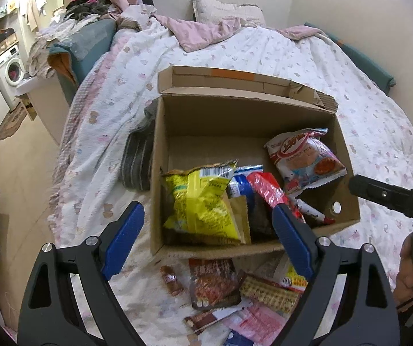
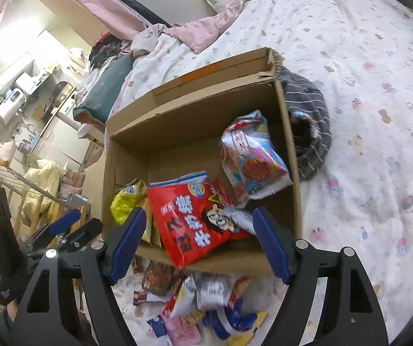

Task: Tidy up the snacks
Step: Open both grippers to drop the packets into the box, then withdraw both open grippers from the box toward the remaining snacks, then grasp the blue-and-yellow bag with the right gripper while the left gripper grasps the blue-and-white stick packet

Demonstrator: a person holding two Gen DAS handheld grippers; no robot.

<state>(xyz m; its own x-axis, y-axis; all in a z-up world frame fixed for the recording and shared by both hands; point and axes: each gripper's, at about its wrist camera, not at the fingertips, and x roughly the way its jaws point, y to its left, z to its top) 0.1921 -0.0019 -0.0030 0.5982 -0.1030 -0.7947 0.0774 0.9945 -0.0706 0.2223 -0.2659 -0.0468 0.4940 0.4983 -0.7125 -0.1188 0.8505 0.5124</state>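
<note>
An open cardboard box [image 1: 235, 109] stands on the bed and also shows in the right wrist view [image 2: 195, 106]. Inside lie a yellow snack bag [image 1: 200, 204], a red packet [image 2: 198, 222] and a white cartoon-printed bag [image 2: 252, 158]. Several loose snack packets [image 1: 215, 285] lie on the sheet in front of the box, seen too in the right wrist view [image 2: 206, 302]. My left gripper [image 1: 206, 239] is open and empty above the box's near edge. My right gripper [image 2: 198, 242] is open and empty over the box's near wall.
A grey striped garment [image 2: 313, 127] lies against the box's side. A pink quilt [image 1: 200, 31] and pillow [image 1: 223, 8] are at the bed's head. A washing machine [image 1: 10, 69] and a wooden rack [image 2: 13, 178] stand on the floor at left.
</note>
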